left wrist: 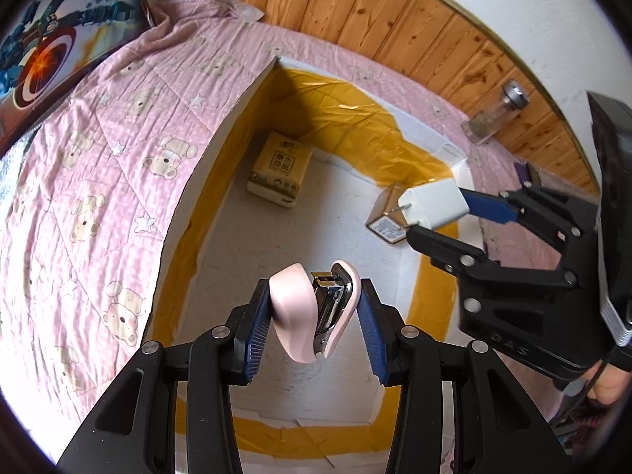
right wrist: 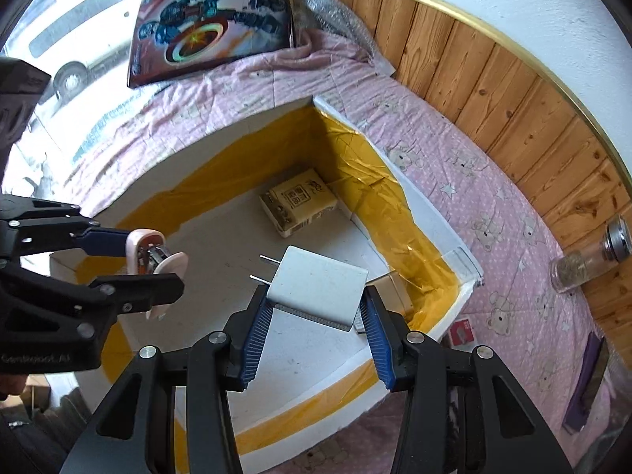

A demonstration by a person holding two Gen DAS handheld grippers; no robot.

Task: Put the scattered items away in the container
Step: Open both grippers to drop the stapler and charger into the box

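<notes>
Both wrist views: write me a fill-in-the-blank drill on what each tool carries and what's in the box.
1. The left tool is shut on a pink ____.
2. The right tool grips a white ____ with two metal prongs.
3. Both tools hang over the white box lined with ____ tape.
4. A tan tissue pack lies ____ the box.

Missing words: stapler; charger; yellow; inside

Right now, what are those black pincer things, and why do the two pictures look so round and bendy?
They are two claws that a person holds, one in each hand. Each carries a tiny wide-eyed camera, which bends the picture. One picture looks along the left claw, which grips a pink stapler. The other looks along the right claw, which grips a white plug charger. Both hang over a white box lined with yellow tape, sitting on a pink teddy-bear blanket. Inside lies a tissue pack. A glass bottle rests on the blanket.
</notes>
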